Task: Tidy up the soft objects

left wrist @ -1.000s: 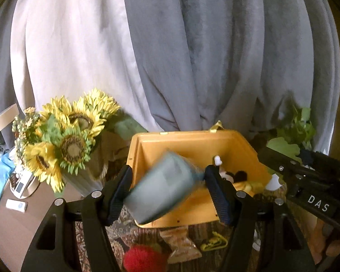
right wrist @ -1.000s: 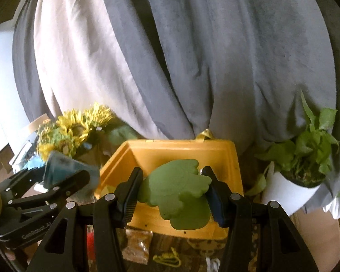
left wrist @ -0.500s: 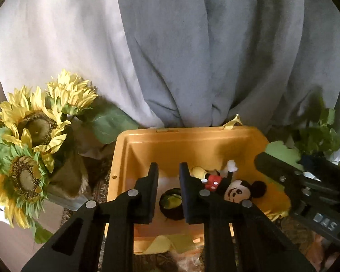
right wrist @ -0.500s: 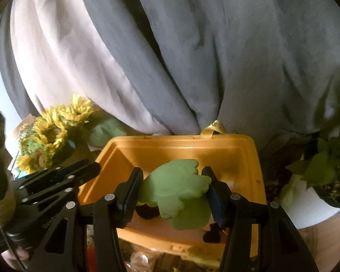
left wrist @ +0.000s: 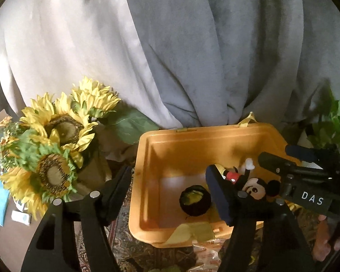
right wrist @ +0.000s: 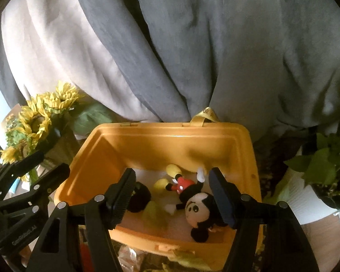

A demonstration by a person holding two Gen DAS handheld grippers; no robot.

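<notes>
An open yellow bin (left wrist: 192,142) (right wrist: 170,136) stands in front of me. Inside lie a Mickey Mouse plush (right wrist: 192,197) (left wrist: 253,185), a dark round soft item with a green centre (left wrist: 195,200) (right wrist: 139,196), and a green soft piece (right wrist: 153,213). My left gripper (left wrist: 170,192) is open and empty over the bin's left front edge. My right gripper (right wrist: 172,195) is open and empty above the bin, over the plush. The right gripper's body also shows at the right of the left wrist view (left wrist: 306,174).
A sunflower bouquet (left wrist: 54,145) (right wrist: 36,122) stands left of the bin. A potted green plant (right wrist: 324,170) stands to the right. Grey and white curtains (left wrist: 192,45) hang behind. Yellow-green fabric (left wrist: 192,233) hangs over the bin's front edge, above a patterned rug.
My left gripper released the grey-blue soft item, shut briefly, then opened wide. My right gripper released the green soft piece, which now lies in the bin. Both moved closer to the bin.
</notes>
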